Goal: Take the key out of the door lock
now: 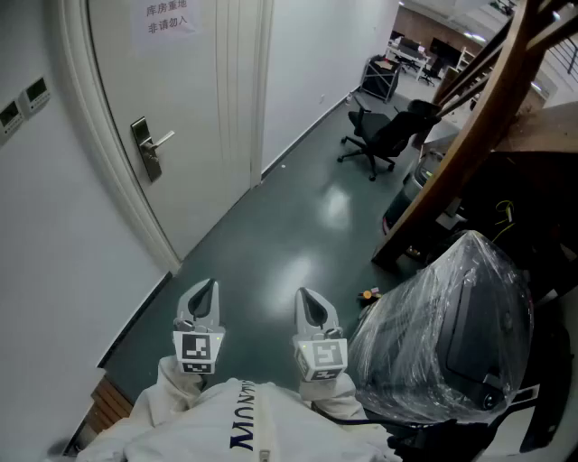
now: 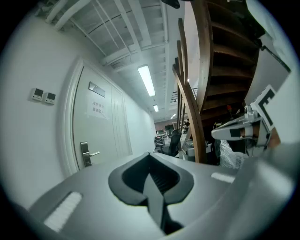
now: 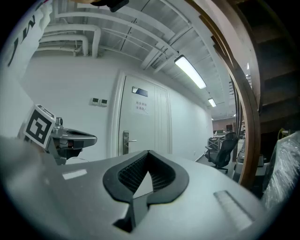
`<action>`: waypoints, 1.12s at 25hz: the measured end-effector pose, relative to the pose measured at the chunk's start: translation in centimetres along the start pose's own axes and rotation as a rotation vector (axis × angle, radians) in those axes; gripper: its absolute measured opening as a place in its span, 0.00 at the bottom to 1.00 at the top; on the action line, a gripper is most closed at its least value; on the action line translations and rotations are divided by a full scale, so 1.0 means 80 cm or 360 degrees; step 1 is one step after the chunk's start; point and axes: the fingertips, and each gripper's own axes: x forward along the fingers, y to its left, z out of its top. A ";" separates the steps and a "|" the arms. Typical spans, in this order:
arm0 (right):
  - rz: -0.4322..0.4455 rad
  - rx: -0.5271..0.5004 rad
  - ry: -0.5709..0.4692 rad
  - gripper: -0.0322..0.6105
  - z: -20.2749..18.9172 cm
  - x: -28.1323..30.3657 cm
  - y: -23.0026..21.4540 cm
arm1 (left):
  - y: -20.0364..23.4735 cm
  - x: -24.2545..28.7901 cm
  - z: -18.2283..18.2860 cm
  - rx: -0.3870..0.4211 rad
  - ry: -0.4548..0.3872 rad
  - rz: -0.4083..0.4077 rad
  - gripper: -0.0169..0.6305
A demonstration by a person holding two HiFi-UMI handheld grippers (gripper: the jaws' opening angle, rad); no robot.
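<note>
Holding, our left: grey plastic left gripper (image 1: 205, 289), jaws pressed together, empty.
Our right: grey plastic right gripper (image 1: 309, 298), jaws pressed together, empty.
Lock: silver lever-handle door lock (image 1: 146, 147) on white door (image 1: 194, 99), eleven o'clock, well apart from both.
Key: too small for us to tell.

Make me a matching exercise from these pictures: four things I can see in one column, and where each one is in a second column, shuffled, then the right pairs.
Things
1. door handle
2. office chair
3. paper notice
4. plastic-wrapped load

Places
A. low at the right of the head view, beside the right gripper
B. high on the white door
C. on the dark floor, far down the corridor
D. partway up the door, near its edge, below the notice

Pairs: 1-D, 2-C, 3-B, 4-A
</note>
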 end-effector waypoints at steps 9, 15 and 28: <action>-0.0007 0.0003 0.0003 0.05 0.002 -0.007 -0.010 | -0.009 0.005 0.005 -0.0015 -0.0011 0.0005 0.03; 0.0003 0.0008 0.0003 0.05 -0.004 -0.020 -0.028 | -0.033 0.008 0.008 -0.0006 -0.0003 0.0007 0.03; 0.0066 0.0058 -0.0014 0.05 -0.010 -0.026 -0.048 | -0.063 0.016 0.005 0.0019 0.0022 -0.0004 0.03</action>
